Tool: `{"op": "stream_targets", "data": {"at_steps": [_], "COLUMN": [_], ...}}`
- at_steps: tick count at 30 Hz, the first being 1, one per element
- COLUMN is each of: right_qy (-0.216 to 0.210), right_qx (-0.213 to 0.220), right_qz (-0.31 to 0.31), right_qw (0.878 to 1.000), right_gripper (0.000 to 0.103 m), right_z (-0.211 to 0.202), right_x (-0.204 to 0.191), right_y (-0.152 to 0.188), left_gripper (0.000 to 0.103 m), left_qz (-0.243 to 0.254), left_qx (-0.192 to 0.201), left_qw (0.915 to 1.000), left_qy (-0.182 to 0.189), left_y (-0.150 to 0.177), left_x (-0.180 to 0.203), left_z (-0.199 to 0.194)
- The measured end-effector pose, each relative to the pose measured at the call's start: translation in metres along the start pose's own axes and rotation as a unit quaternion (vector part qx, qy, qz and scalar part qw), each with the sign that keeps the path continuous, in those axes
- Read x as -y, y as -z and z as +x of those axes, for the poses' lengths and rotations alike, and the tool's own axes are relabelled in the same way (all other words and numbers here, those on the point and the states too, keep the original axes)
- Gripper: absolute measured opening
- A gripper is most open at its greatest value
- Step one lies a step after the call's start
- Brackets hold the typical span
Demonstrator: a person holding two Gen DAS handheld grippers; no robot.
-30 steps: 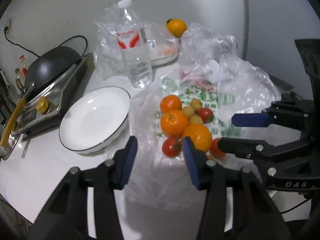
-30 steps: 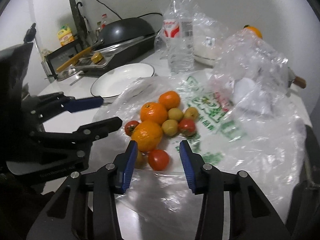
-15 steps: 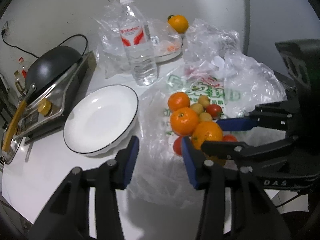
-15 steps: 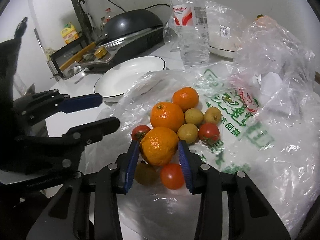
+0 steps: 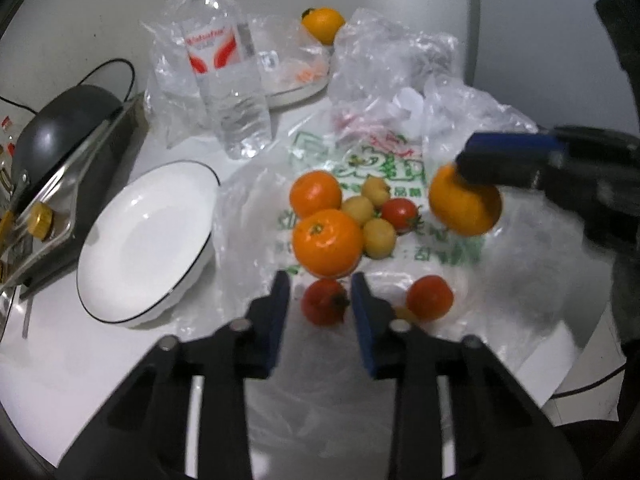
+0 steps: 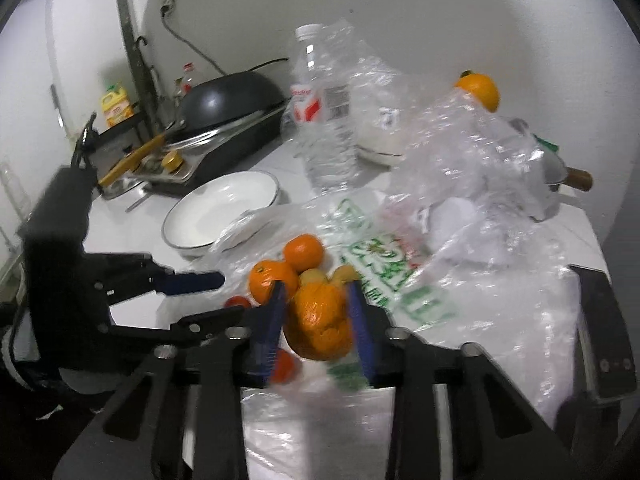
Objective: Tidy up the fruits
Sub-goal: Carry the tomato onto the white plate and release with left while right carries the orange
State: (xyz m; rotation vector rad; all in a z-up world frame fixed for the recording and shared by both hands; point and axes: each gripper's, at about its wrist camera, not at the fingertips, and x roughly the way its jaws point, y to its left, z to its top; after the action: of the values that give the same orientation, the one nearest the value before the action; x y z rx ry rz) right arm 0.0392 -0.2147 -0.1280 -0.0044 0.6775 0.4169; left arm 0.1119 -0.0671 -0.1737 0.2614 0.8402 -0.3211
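Oranges, red tomatoes and small yellow fruits lie in a heap on a clear plastic bag. My right gripper is shut on an orange and holds it above the heap; the orange also shows in the left wrist view. My left gripper is open with its jaws on either side of a red tomatoes piece, just short of a large orange. A white plate with a dark rim stands empty to the left of the bag.
A water bottle stands behind the plate. A black pan on a stove is at the left. Crumpled plastic bags, a covered dish and another orange are at the back.
My right gripper closed on the nearest orange and lifted it off the heap. My left gripper moved forward to the tomato at the heap's front.
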Motion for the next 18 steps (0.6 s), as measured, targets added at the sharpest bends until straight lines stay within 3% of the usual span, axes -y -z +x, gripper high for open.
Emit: {"op": "stream_targets", "data": {"at_steps": [12,14,16,18], "right_qy": [0.021,0.026,0.027,0.024], "right_qx": [-0.040,-0.044,-0.048,-0.050], "right_qz": [0.027,0.030,0.035,0.038], "right_qw": [0.999,0.998,0.998,0.998], "right_gripper": [0.014,0.025,0.045,0.048], "right_z": [0.017,0.017,0.017,0.018], "right_x": [0.013,0.015,0.016,0.014], "right_y": [0.017,0.019,0.020,0.021], "left_gripper": [0.028,0.028,0.027,0.027], "left_qz": [0.022,0.029,0.031,0.025], "left_qx": [-0.018,-0.014,-0.011,-0.009], "left_qw": [0.9995,0.9995,0.9994,0.9996], "left_qy": [0.009,0.006,0.006,0.013], "left_y": [0.002,0.002,0.004,0.004], "left_x": [-0.003,-0.001,0.000,-0.003], "left_z": [0.009,0.009,0.008,0.006]}}
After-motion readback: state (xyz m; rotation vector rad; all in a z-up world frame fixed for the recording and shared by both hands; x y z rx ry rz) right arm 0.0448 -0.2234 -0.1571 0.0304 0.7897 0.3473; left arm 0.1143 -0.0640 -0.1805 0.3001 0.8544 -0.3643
